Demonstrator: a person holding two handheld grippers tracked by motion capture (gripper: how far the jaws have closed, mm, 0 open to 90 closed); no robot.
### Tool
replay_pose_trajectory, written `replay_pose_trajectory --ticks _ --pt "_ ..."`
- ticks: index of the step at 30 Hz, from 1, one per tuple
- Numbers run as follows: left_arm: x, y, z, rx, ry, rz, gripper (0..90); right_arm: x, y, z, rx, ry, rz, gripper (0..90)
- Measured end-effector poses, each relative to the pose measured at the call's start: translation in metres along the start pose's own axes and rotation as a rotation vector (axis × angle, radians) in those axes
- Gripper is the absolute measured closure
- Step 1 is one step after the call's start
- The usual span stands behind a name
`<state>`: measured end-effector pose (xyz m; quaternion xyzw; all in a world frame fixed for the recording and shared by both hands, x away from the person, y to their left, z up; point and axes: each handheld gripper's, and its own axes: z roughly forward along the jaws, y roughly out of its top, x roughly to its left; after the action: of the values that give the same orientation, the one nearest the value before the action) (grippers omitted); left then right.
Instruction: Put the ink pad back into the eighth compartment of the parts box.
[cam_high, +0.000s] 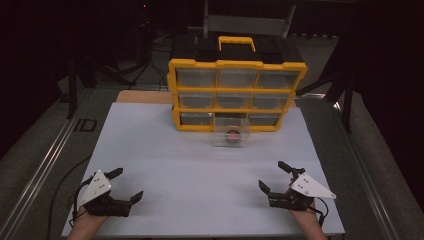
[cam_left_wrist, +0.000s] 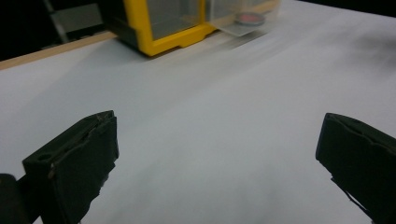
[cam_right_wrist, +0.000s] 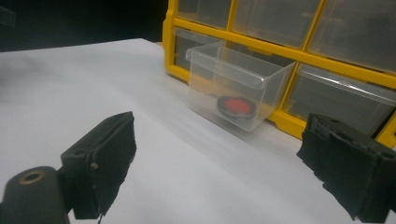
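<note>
A yellow organizer (cam_high: 235, 95) with clear drawers stands at the back of the white table (cam_high: 165, 165). Its bottom middle drawer (cam_high: 230, 134) is pulled out and holds a round red and black object (cam_high: 233, 135). The right gripper view looks straight at that drawer (cam_right_wrist: 238, 88) and the red object (cam_right_wrist: 236, 106). My left gripper (cam_high: 129, 185) rests open near the front left edge, nothing between its jaws. My right gripper (cam_high: 274, 176) sits open near the front right, also holding nothing. Both are well short of the organizer.
A yellow carry handle (cam_high: 236, 42) tops the organizer. A metal rail (cam_high: 45, 155) runs along the table's left side and another runs along its right. Cables trail from both grippers over the front edge. Dark surroundings lie behind the organizer (cam_left_wrist: 154, 23).
</note>
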<state>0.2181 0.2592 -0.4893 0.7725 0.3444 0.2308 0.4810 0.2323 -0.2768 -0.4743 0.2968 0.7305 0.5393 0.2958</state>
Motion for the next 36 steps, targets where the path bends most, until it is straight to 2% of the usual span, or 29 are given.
replay_pose_trajectory --ticks 4,6,8,9,19,21,25,28,33,36 --pt "0.002 -0.008 0.000 0.009 0.058 -0.022 0.4 0.000 0.000 0.000 0.000 -0.001 -0.006 10.1" --pt "0.002 -0.012 -0.002 -0.005 0.085 -0.030 0.4 0.000 0.000 0.000 -0.001 -0.001 -0.006 10.1" --pt "0.003 -0.015 -0.003 -0.005 0.125 -0.028 0.4 0.000 0.000 0.000 -0.002 -0.001 -0.005 10.1" --pt "0.004 -0.017 -0.004 -0.011 0.167 -0.029 0.4 -0.001 -0.001 -0.001 0.001 -0.003 -0.004 10.1" --pt "0.005 -0.025 0.000 0.021 0.217 -0.047 0.4 0.000 -0.001 0.000 0.006 -0.003 -0.011 10.1" --pt "0.005 -0.025 0.000 0.024 0.241 -0.047 0.4 0.001 -0.001 -0.001 0.005 -0.003 -0.012 10.1" --pt "0.005 -0.023 0.000 -0.006 0.267 -0.060 0.4 0.001 -0.002 -0.001 0.003 -0.003 -0.008 10.1" --pt "0.004 -0.021 0.001 -0.038 0.265 -0.077 0.4 0.002 -0.002 0.000 0.005 -0.002 -0.008 10.1" --pt "0.004 -0.021 0.003 -0.040 0.257 -0.078 0.4 0.003 -0.004 0.002 0.021 0.000 -0.016 10.1" --pt "0.002 -0.020 0.003 -0.057 0.259 -0.072 0.4 0.004 -0.006 0.003 0.027 0.005 -0.014 10.1"
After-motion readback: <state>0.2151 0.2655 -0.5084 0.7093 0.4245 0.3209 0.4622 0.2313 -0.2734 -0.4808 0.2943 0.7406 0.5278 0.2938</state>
